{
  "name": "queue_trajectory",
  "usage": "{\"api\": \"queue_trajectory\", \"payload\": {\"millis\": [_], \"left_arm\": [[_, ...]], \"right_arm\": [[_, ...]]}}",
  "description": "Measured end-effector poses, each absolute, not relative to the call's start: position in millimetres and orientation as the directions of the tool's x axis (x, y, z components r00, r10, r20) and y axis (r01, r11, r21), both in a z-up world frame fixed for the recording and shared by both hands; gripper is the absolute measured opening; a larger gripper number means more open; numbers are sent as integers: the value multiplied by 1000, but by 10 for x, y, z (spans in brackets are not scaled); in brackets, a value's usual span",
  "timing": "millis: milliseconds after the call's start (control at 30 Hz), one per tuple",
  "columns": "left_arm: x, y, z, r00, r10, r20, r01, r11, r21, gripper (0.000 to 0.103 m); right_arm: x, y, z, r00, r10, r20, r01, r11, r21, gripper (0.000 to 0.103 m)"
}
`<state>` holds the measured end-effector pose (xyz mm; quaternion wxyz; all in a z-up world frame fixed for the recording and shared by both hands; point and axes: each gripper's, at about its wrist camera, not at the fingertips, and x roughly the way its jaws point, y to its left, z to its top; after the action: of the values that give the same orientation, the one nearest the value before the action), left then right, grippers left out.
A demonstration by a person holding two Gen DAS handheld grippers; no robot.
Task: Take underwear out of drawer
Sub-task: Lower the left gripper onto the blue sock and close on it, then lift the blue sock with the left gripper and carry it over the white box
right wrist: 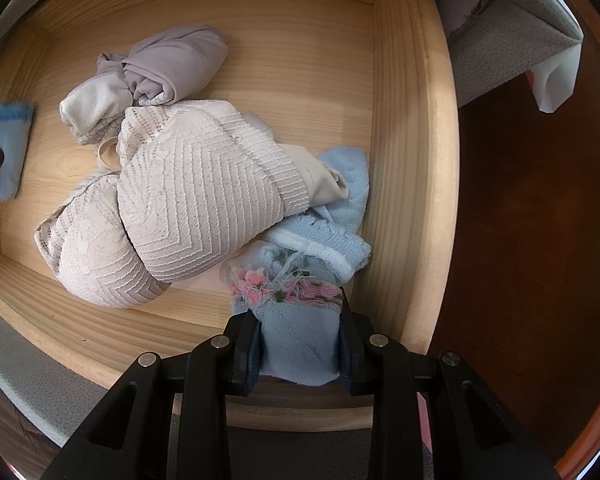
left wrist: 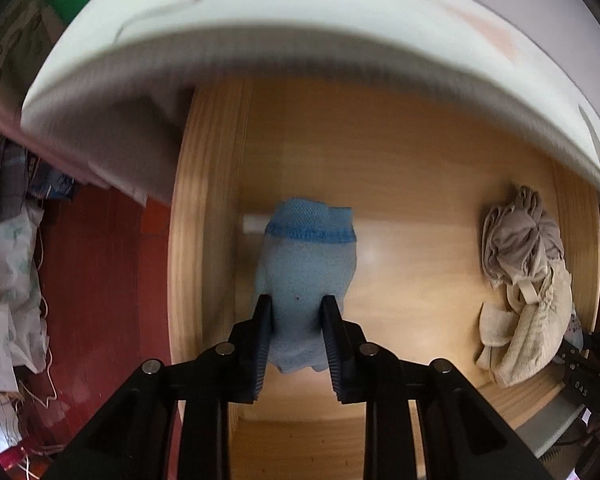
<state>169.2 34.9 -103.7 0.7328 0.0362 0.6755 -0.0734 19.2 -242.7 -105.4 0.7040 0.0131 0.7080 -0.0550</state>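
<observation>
Left tool (left wrist: 295, 306) pinches blue sock (left wrist: 306, 264); right tool (right wrist: 297, 318) seemingly pinches flowered knit (right wrist: 300, 336).

Bedroom clutter around the open furniture

A pale mattress edge (left wrist: 300, 32) with a faint squiggle print overhangs the far side; beside it on the left, dark red floor (left wrist: 99, 260) runs under a heap of patterned bedding (left wrist: 7, 264) and a thin white cord (left wrist: 45, 360). On the right, a grey upholstered corner (right wrist: 512, 44) stands over the brown floor (right wrist: 532, 240)
</observation>
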Motion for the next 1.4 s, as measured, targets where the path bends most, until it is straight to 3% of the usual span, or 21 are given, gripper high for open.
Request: {"api": "queue_trajectory", "payload": {"millis": [500,733,833,1033,1400], "left_arm": [[1077,496,-1056,-21,-79,-997,79,994,-81,25],[1118,432,-1056,-10,-96,-995,46,994,-96,38],[1145,412,-1067,-11,-92,-996,47,995,-92,40],[1266,310,-1124,-20,-72,-997,37,997,-73,55],[1381,106,-1227,-81,-41,-996,78,996,-48,54]], "right_arm": [[186,-2448,-1036,-4,-42,-999,96,994,-42,28],[183,-2448,-1009,-2,-39,-999,97,994,-39,28],[182,-2451,-1009,-1,-37,-999,99,994,-36,28],[185,-2454,-1010,-1,-37,-999,99,994,-37,28],[191,-2451,-1012,-3,-35,-999,98,995,-35,28]]}}
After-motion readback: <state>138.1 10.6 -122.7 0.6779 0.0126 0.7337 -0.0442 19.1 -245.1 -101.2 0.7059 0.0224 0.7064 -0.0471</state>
